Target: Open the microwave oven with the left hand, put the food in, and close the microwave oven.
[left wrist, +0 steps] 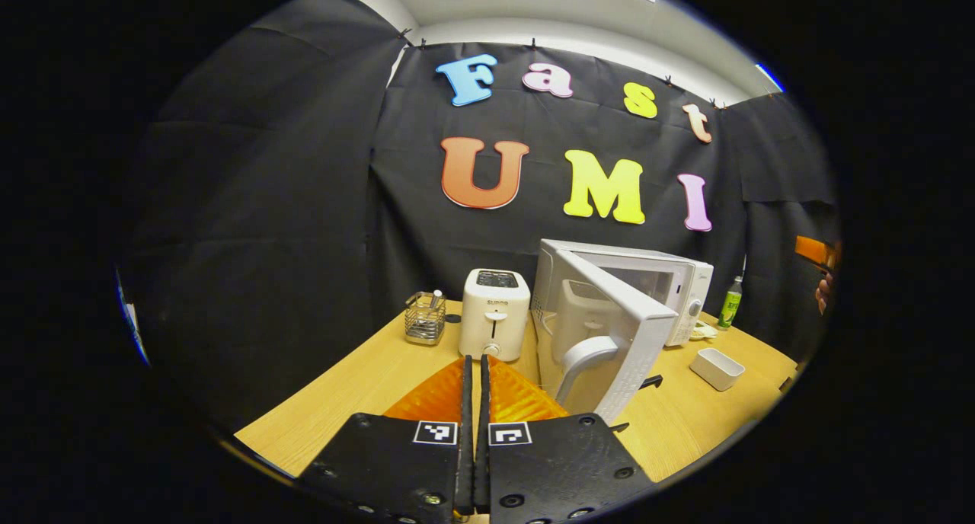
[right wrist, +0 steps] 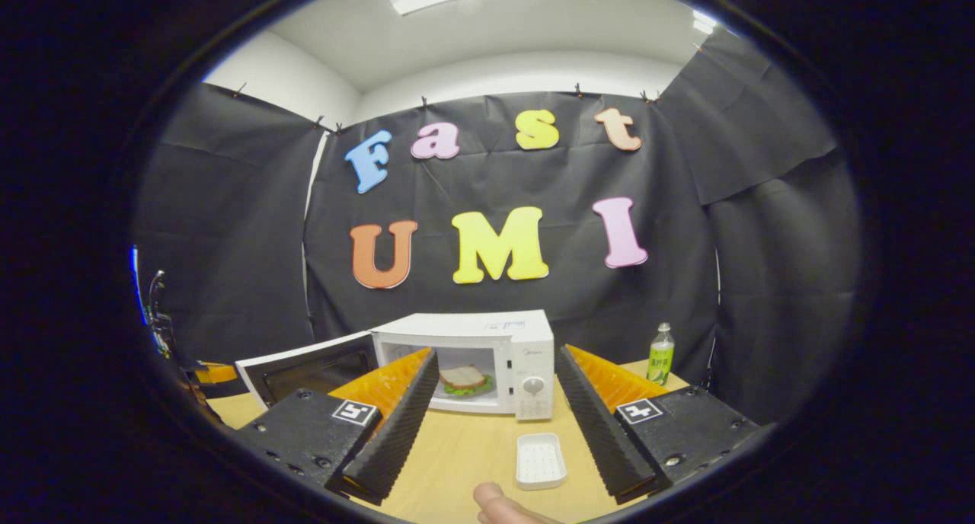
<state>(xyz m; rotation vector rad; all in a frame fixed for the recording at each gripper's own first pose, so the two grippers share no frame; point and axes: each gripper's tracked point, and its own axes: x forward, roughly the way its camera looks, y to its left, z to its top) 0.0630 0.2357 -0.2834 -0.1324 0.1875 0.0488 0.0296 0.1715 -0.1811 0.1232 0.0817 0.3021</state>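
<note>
The sandwich (right wrist: 465,378) sat inside the white box-shaped microwave oven (right wrist: 487,360) — door (left wrist: 609,341) ajar, nearest the left gripper (left wrist: 474,432), jaws closed and empty; right gripper (right wrist: 491,432) jaws wide apart.

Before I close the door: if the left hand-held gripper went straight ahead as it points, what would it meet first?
Probably the toaster, dead ahead of the shut left hand-held gripper. The open microwave door stands just right of that line; depth is unclear.
</note>
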